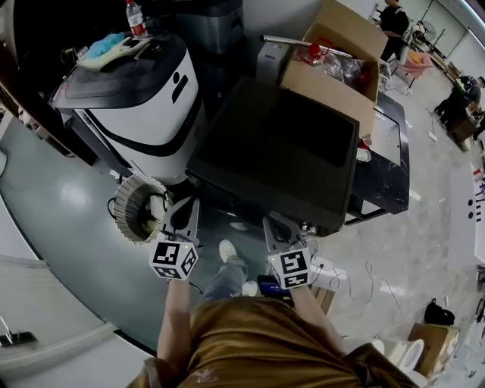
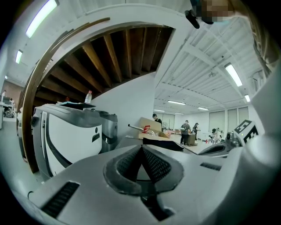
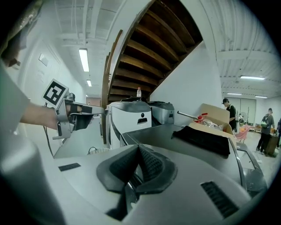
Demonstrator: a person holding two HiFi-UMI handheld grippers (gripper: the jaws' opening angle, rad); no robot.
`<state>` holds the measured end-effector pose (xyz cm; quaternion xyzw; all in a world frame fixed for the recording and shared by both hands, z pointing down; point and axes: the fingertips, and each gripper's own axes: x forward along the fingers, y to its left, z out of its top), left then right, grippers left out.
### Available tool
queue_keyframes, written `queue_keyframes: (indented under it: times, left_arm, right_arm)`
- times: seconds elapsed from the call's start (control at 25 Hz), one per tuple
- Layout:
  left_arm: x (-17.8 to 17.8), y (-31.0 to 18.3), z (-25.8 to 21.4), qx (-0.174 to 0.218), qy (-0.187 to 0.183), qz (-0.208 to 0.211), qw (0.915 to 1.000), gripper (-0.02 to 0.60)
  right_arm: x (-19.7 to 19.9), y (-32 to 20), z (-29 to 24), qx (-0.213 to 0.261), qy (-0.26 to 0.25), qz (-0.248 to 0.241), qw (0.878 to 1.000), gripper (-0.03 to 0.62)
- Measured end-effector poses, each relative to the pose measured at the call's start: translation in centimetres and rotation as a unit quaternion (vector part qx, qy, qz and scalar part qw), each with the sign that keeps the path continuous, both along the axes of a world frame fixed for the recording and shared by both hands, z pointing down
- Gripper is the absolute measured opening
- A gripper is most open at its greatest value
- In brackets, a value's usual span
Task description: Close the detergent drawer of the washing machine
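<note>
- Left gripper (image 1: 186,204), in the head view, sits at 7 o'clock of the washing machine (image 1: 250,182), and the right gripper (image 1: 273,221) sits at 6 o'clock of it. Both point at the machine's near edge, marker cubes toward the person.
- Head view, the rest: the machine's dark top fills the middle of the picture. The detergent drawer on its front cannot be made out from above. A white appliance (image 1: 144,106) stands at 10 o'clock with a plastic bottle (image 1: 136,19) on top, and a cardboard box (image 1: 333,61) lies at 1 o'clock.
- Left gripper view: the 2 jaws are pressed together, ribbed pads meeting at the tips, with nothing between them. Past them the machine's top lies at 12 o'clock, the white appliance at 9 o'clock and the right gripper at 3 o'clock.
- Right gripper view: the 2 jaws are pressed together as well, and hold nothing. The machine's grey top runs from 12 to 3 o'clock with a black cloth (image 3: 204,139) lying on it. The left gripper shows at 9 o'clock. The drawer is not seen here either.
</note>
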<state>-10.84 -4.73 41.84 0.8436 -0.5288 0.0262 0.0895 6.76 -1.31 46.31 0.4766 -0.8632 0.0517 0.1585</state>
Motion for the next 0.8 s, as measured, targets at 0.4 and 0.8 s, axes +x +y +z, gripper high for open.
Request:
queue_keyframes:
  times: [0.4, 0.8]
  left_arm:
    - [-0.19, 0.73, -0.07, 0.001, 0.004, 0.011, 0.9999, 0.025]
    - [-1.01, 0.25, 0.21, -0.004, 0.003, 0.005, 1.0, 0.025]
  right_arm:
    - [-0.09, 0.49, -0.14, 0.002, 0.014, 0.015, 1.0, 0.012]
    - [-0.37, 0.25, -0.08, -0.001, 0.014, 0.009, 1.0, 0.012]
